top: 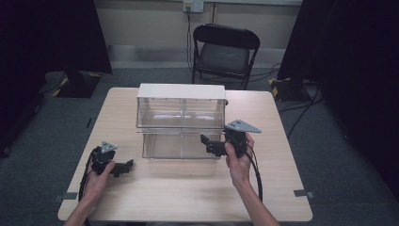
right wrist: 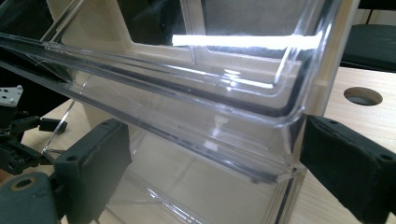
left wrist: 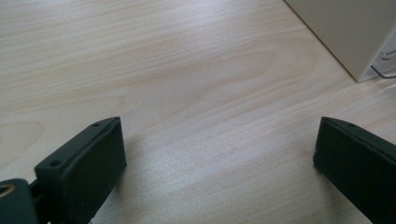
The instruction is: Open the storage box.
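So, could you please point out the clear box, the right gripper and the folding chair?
clear box [top: 181, 92]: high view, on its cream top panel.
right gripper [top: 205, 140]: high view, at its jaw tips beside the box front.
folding chair [top: 224, 57]: high view, on its seat.

Person's forearms being cut off by the high view's bottom edge, clear display case [right wrist: 224, 116] being cropped in the right gripper view, left gripper [left wrist: 219, 168] jaws being cropped at the bottom edge, whether right gripper [right wrist: 205, 172] pads are pressing the case being unclear

Clear cabinet [top: 181, 125] with cream top, pale woodgrain table [top: 188, 188], black tools [top: 212, 146]
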